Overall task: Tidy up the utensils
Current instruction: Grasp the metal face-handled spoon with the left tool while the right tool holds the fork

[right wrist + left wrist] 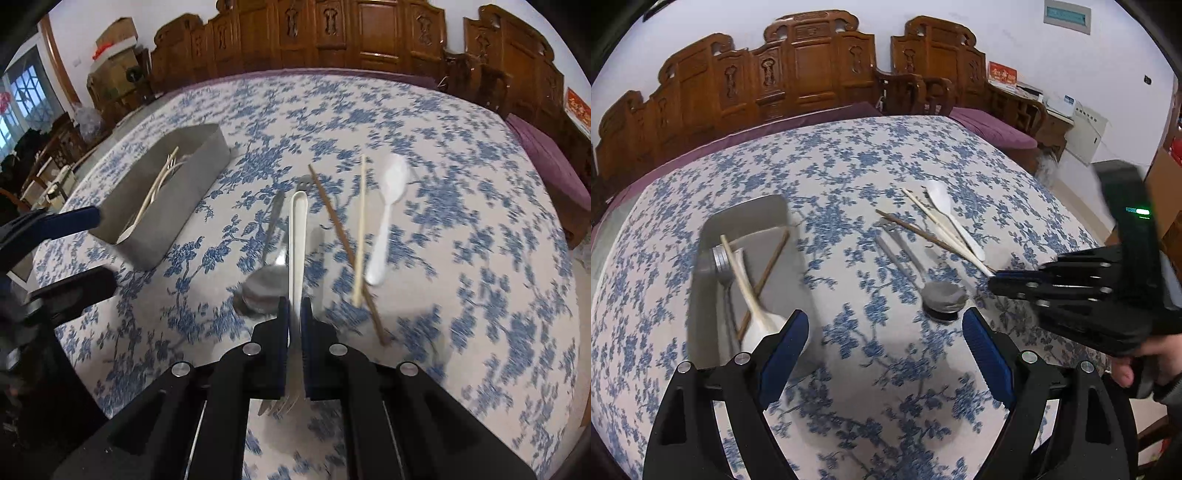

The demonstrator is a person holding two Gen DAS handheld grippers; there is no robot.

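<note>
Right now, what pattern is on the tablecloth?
Blue flowers on white, across the whole tablecloth; it shows best in the right wrist view.

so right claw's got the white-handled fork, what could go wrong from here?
1. The right claw grips the fork near its tines, with the long handle sticking out ahead. It could pivot or slip in transit.
2. The grey tray already holds crossed utensils, so the fork may land askew or catch on them.
3. The open left claw hovers beside the tray; the two claws could collide on approach.
</note>
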